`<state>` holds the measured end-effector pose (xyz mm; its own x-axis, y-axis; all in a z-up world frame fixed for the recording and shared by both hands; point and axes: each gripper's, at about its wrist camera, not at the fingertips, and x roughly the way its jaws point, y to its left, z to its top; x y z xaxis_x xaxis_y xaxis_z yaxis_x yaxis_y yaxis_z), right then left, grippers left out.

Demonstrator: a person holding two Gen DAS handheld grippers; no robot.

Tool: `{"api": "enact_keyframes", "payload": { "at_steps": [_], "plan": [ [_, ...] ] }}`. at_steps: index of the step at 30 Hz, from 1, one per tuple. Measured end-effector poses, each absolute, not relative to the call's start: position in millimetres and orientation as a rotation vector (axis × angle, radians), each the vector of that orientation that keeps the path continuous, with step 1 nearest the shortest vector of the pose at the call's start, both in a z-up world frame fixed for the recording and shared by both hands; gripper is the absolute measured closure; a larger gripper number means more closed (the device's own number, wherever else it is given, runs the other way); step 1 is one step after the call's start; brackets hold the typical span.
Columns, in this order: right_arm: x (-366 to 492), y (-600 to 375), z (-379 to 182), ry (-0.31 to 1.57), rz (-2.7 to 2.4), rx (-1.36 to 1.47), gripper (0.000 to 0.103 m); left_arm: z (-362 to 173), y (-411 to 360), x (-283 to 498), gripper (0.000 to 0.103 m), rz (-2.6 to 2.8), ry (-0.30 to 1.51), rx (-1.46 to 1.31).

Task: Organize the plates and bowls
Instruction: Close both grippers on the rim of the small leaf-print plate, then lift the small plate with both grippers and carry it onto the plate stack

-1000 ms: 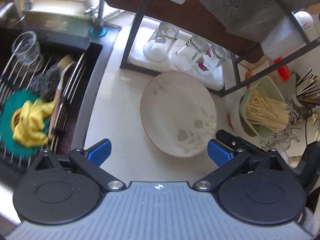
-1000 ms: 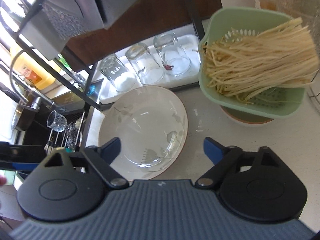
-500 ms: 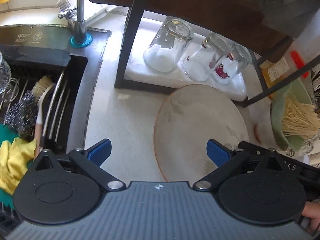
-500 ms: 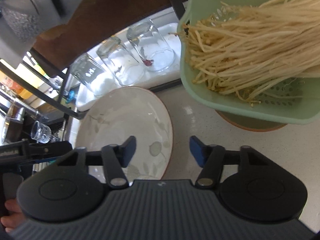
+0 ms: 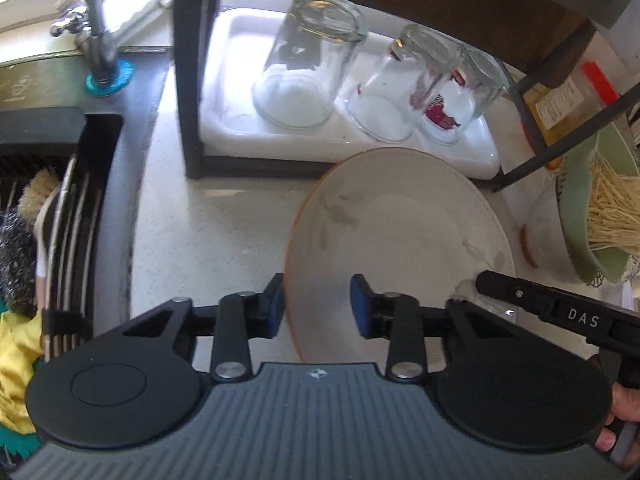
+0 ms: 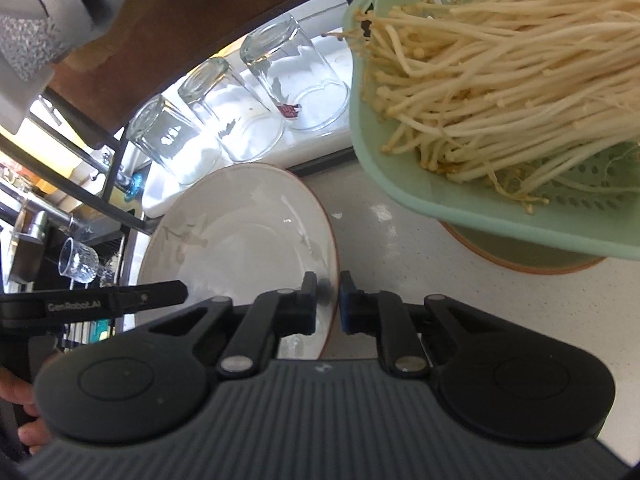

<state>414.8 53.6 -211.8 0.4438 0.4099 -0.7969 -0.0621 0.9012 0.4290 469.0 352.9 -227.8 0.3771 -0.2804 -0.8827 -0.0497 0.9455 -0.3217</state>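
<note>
While both tools close on the plate, enoki fill the colander.

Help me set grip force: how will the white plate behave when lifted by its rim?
The plate looks like glazed ceramic with glare spots, so it is probably stiff but slippery. Wide and shallow, it may pivot from a one-edge hold. It likely chips if knocked against the rack frame.

left claw: black arms, blue pads | ribbed grey body | silver screws
</note>
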Motion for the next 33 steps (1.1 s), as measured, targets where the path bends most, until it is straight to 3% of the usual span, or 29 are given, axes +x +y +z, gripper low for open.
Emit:
{"api": "enact_keyframes", "payload": {
  "at_steps": [14,33],
  "plan": [
    [407.2,29.3,-202.9,1.115,0.319,0.482,0.090,-230.8,361.9,465.4,0.064,-0.226,1.226,-0.525],
    [333.9,-20.0,-147.2,1.031,0.373,0.520,0.090,-168.5,312.5,382.3,0.064,-0.265,1.153,-0.586]
  ]
}}
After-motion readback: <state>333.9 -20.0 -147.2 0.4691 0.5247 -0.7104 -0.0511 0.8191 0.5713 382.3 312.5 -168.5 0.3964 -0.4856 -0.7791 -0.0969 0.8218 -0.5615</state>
